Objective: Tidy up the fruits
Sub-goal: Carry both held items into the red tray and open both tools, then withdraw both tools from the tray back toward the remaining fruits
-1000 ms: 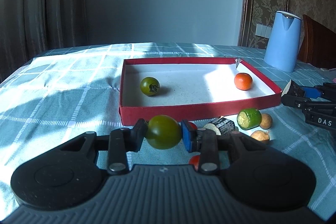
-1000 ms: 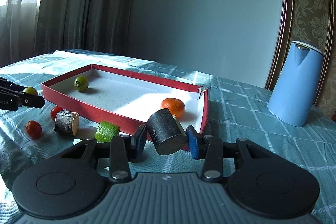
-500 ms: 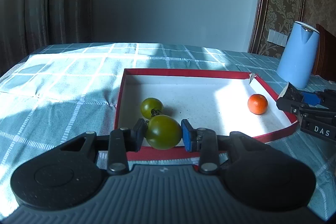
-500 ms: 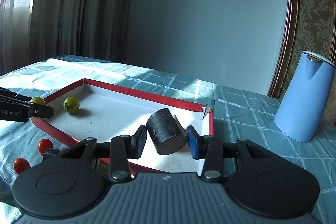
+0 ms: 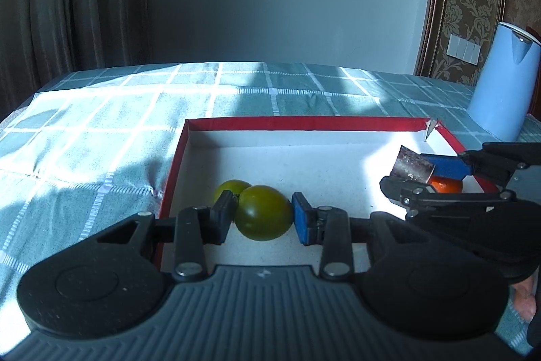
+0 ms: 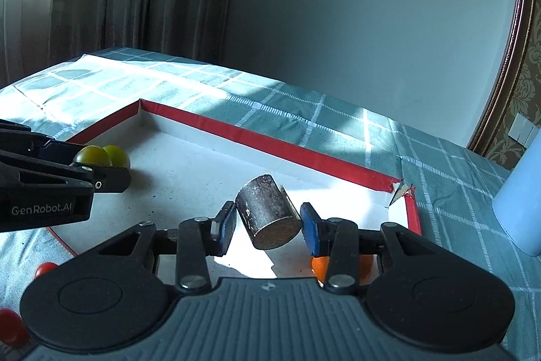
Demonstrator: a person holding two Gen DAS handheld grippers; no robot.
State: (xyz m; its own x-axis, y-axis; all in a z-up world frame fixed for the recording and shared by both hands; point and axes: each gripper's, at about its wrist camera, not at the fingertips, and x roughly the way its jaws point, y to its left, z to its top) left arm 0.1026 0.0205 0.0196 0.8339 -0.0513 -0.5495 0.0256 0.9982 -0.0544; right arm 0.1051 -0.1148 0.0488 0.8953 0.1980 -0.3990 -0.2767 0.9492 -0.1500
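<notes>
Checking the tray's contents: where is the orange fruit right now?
In the red tray, at its right end near the torn corner, the orange fruit sits just below the right gripper holding the dark cylinder.

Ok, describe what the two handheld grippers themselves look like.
Both match: black plastic, a ribbed grey body between two round discs, silver rivets on the finger links. Each left gripper and right gripper has one black pad and one blue pad. The left one's side reads "GenRobot.AI" in white.

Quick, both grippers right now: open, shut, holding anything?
Left gripper: shut on a green tomato, over the red tray.
Right gripper: shut on a dark cylinder, over the same tray.
</notes>
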